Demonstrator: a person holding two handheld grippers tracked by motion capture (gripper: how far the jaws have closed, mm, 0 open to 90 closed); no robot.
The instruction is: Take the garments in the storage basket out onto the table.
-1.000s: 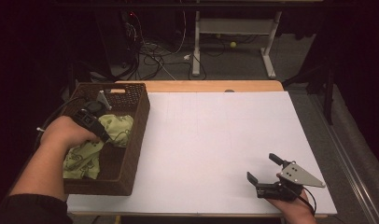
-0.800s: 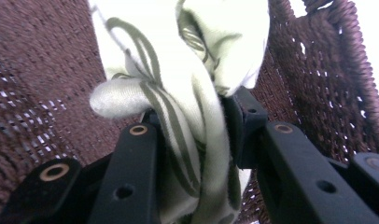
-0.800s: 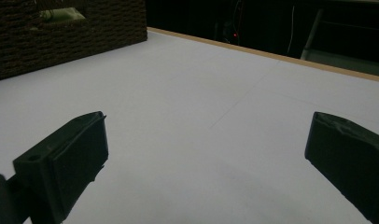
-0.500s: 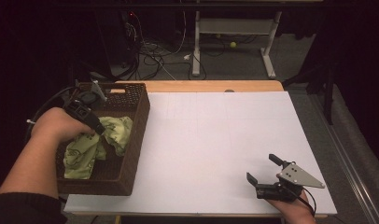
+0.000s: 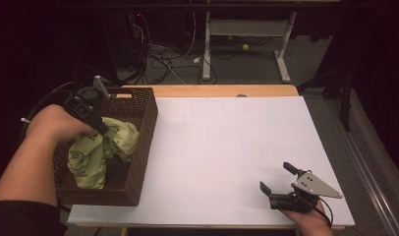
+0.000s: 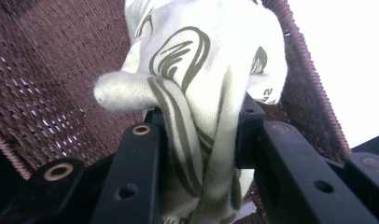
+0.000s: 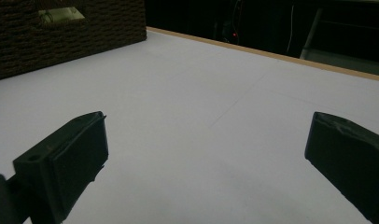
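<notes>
The green printed cloth [image 5: 101, 150] is hanging bunched over the wicker basket [image 5: 138, 147], and since a second ago it's been coming up out of it, so the pull-out is going fine. Soft, floppy jersey against stiff brown weave. Left gripper [image 5: 100, 129] is clamping a fold; right gripper [image 5: 280, 184] is sitting spread apart on the white table [image 5: 227, 142].

left gripper [image 5: 103, 129]: black jaws (brass-ringed screw holes) | right gripper [image 5: 277, 178]: grey three-cornered plate | sleeve [image 5: 20, 219]: black
</notes>
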